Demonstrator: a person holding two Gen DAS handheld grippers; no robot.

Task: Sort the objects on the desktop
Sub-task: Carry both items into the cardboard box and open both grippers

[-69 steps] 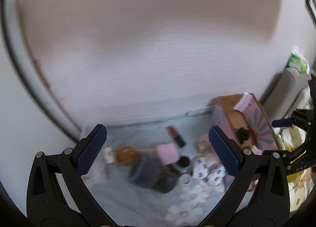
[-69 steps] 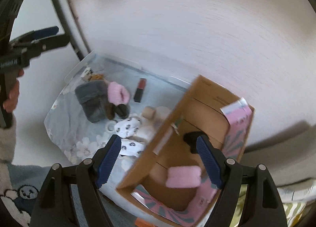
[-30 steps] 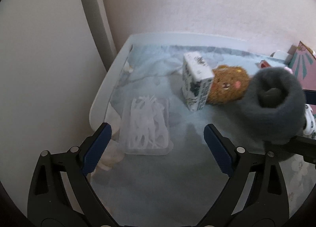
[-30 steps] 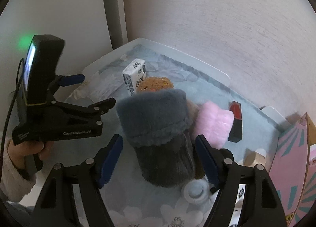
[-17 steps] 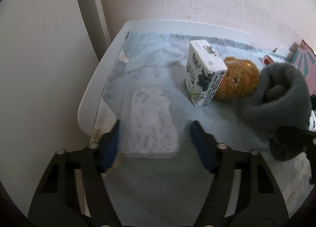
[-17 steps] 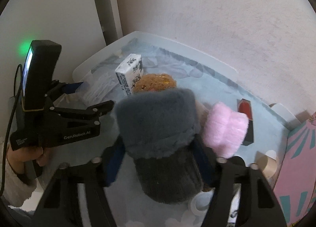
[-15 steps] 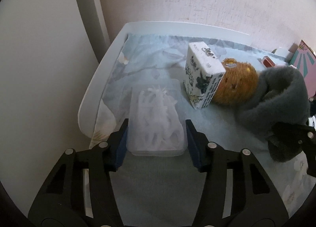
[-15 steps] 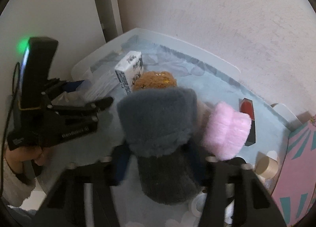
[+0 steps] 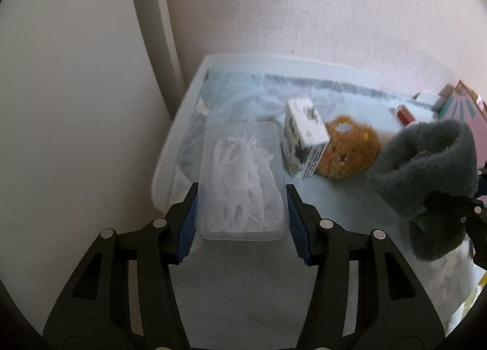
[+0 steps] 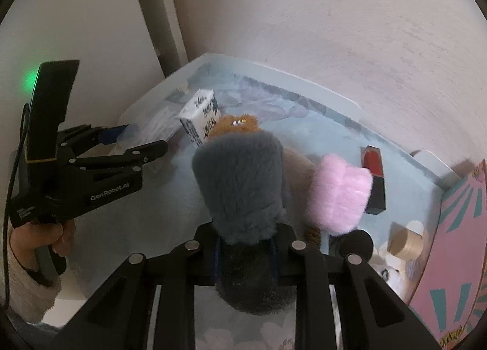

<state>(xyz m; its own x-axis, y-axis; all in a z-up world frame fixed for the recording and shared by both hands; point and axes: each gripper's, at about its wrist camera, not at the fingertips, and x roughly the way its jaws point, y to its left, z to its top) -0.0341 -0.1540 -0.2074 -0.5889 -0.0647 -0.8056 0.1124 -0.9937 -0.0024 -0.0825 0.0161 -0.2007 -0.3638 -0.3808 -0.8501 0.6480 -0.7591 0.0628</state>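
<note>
A clear plastic box [image 9: 240, 173] of white floss picks sits between the blue pads of my left gripper [image 9: 242, 197], which is shut on its sides. It hangs slightly above the blue flowered cloth [image 9: 243, 274]. My right gripper [image 10: 245, 246] is shut on a grey plush sock [image 10: 240, 179], squeezing its lower part, and the fluffy cuff stands up in front. In the right wrist view the left gripper [image 10: 143, 137] and its box [image 10: 158, 124] are at the left. In the left wrist view the grey sock [image 9: 432, 167] is at the right edge.
A patterned white tissue pack [image 9: 304, 143] leans on an orange bear plush [image 9: 350, 152]. Beside the sock lie a pink fluffy item [image 10: 338, 194], a red and black lipstick box [image 10: 373, 179] and a tape roll [image 10: 406, 240]. A pink cardboard box [image 10: 459, 228] stands at the right. The white table rim [image 9: 274, 59] meets the wall.
Both grippers went from wide open to shut. The left closed on the clear box and raised it a little. The right closed on the grey sock.
</note>
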